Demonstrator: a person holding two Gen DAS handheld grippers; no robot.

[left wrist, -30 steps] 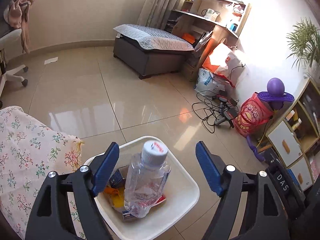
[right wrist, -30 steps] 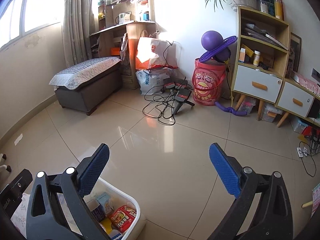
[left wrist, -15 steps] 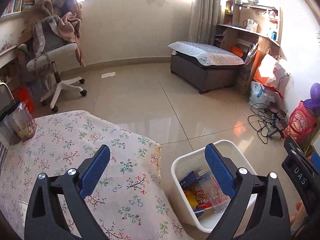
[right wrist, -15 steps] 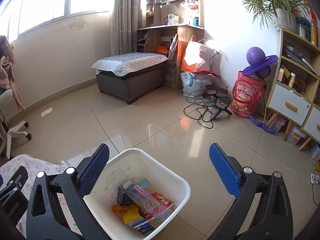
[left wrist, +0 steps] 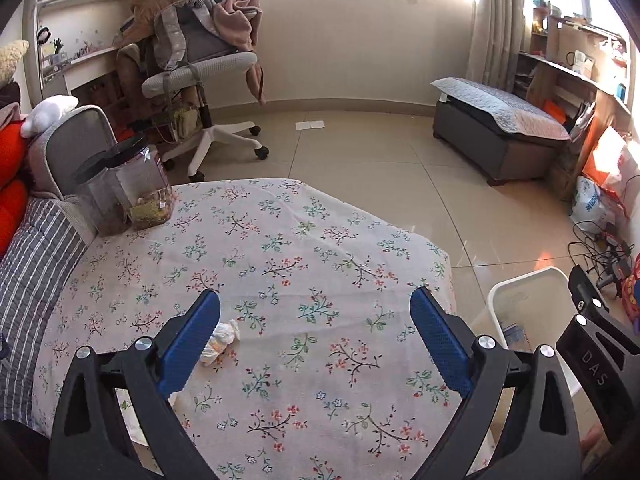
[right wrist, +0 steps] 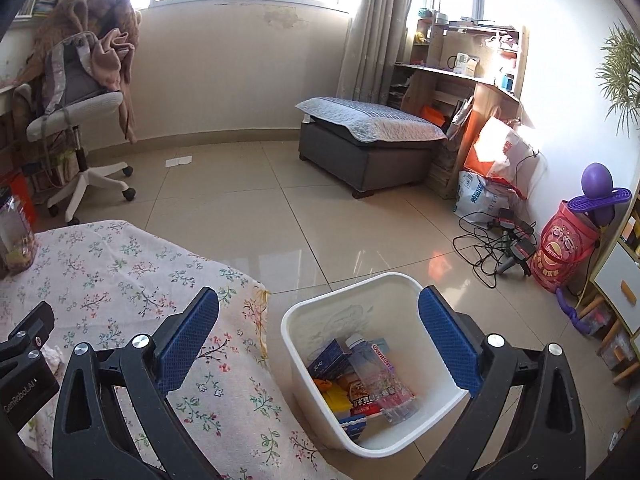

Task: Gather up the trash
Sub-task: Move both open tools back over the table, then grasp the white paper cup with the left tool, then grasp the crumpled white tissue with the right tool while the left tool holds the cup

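Note:
A white trash bin (right wrist: pixel 384 288) stands on the floor right of the table and holds a clear plastic bottle (right wrist: pixel 378 376) and several wrappers and boxes. Its rim also shows in the left wrist view (left wrist: pixel 524 280). A crumpled white tissue (left wrist: pixel 220 340) lies on the floral tablecloth (left wrist: pixel 280 248), next to my left gripper's left finger. My left gripper (left wrist: pixel 314 316) is open and empty above the table. My right gripper (right wrist: pixel 318 312) is open and empty above the bin's near edge. A bit of the tissue shows in the right wrist view (right wrist: pixel 52 354).
Two clear jars with dark lids (left wrist: pixel 128 188) stand at the table's far left corner. An office chair (left wrist: pixel 200 76) draped with clothes, a grey ottoman (left wrist: pixel 496 128), cables (right wrist: pixel 492 240) and a red snack drum (right wrist: pixel 560 252) stand on the tiled floor.
The bottle that stood between my left gripper's fingers now lies in the bin. My left gripper has swung left from the bin over the table. My right gripper has turned left toward the bin.

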